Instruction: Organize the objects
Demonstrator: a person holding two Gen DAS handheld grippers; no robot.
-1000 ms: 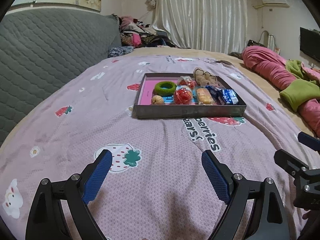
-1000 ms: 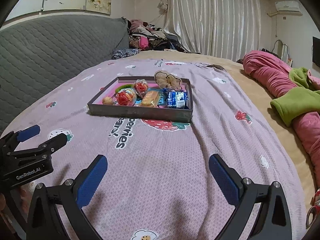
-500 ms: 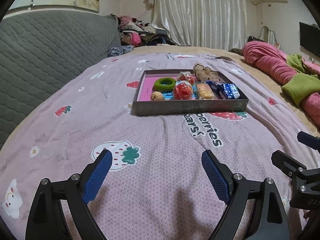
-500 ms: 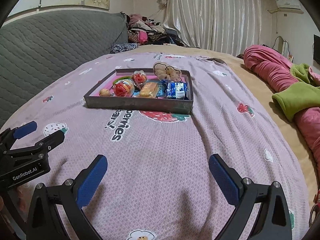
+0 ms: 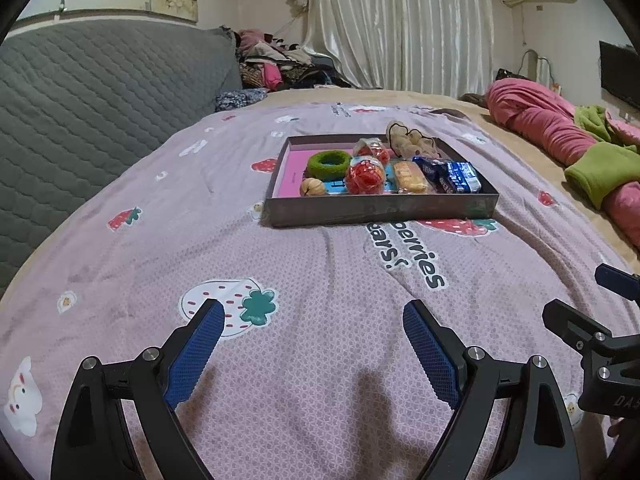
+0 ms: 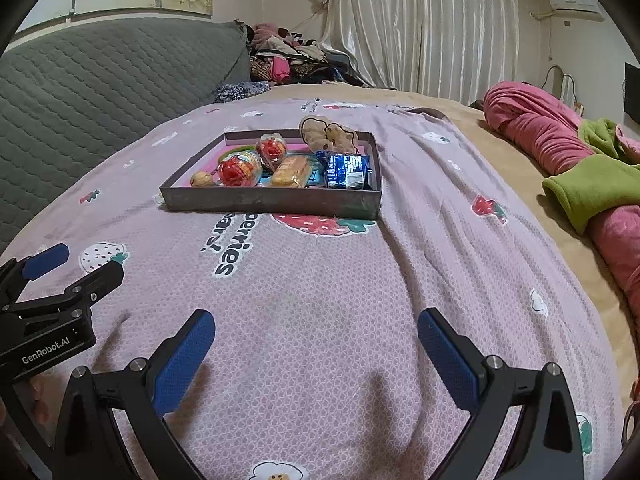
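Left wrist view showed the left gripper (image 5: 310, 320) and right gripper (image 6: 316, 330) both spread and empty, the shallow grey cardboard tray (image 5: 380, 209) of 7 crowded snacks upper centre, where a reach risked knocking neighbours.

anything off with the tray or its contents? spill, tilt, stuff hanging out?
One thing: the beige plush toy at the tray's far edge sticks up above the rim and leans over it. The green ring, walnut, red wrapped snacks, cake bar and blue packet lie inside. Nothing spilled onto the blanket.
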